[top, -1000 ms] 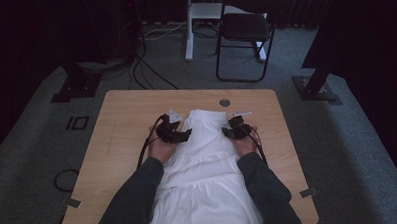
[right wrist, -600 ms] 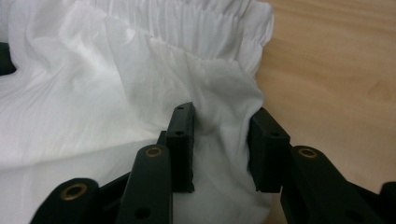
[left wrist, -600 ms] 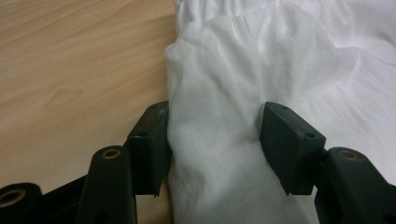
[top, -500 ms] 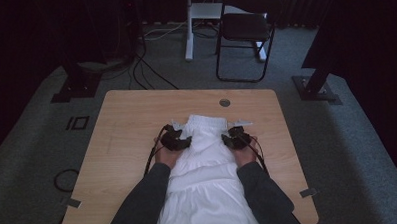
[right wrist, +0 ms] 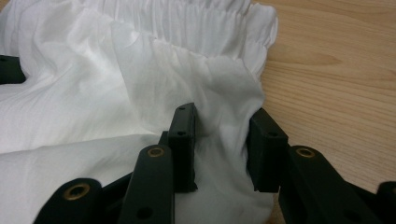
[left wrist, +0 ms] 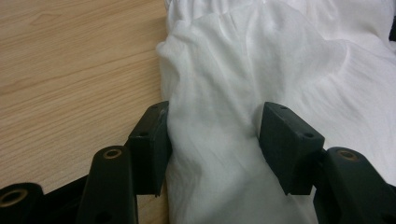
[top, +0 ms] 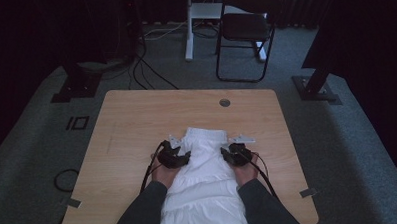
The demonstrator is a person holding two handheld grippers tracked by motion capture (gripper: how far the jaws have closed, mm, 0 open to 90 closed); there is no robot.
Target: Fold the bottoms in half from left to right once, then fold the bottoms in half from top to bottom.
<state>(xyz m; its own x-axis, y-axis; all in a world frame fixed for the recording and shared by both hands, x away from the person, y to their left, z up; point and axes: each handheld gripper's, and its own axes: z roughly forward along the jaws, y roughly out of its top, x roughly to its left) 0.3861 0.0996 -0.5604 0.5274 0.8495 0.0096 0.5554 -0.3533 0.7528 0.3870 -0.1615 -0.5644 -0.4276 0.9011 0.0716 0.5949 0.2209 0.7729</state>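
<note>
A white gathered garment (top: 204, 177) lies on the wooden table (top: 136, 119), running from the middle toward the near edge between the person's forearms. My left gripper (top: 184, 155) grips its left edge. In the left gripper view a thick fold of the cloth (left wrist: 261, 60) bulges between the black pads (left wrist: 148, 140), which have just been closing on it. My right gripper (top: 227, 154) holds the right edge. In the right gripper view both pads (right wrist: 183, 140) pinch a ridge of the garment (right wrist: 116, 74) below its elastic band.
A round cable hole (top: 224, 102) sits near the table's far edge. Bare wood (top: 123, 159) spreads to the left of the garment and beyond it. A dark chair (top: 243, 30), floor cables (top: 150, 73) and stand bases (top: 318, 90) lie behind the table.
Both hands have drawn back toward the near edge, dragging the garment's top edge with them. The two grippers now sit closer to the person on either side of the cloth.
</note>
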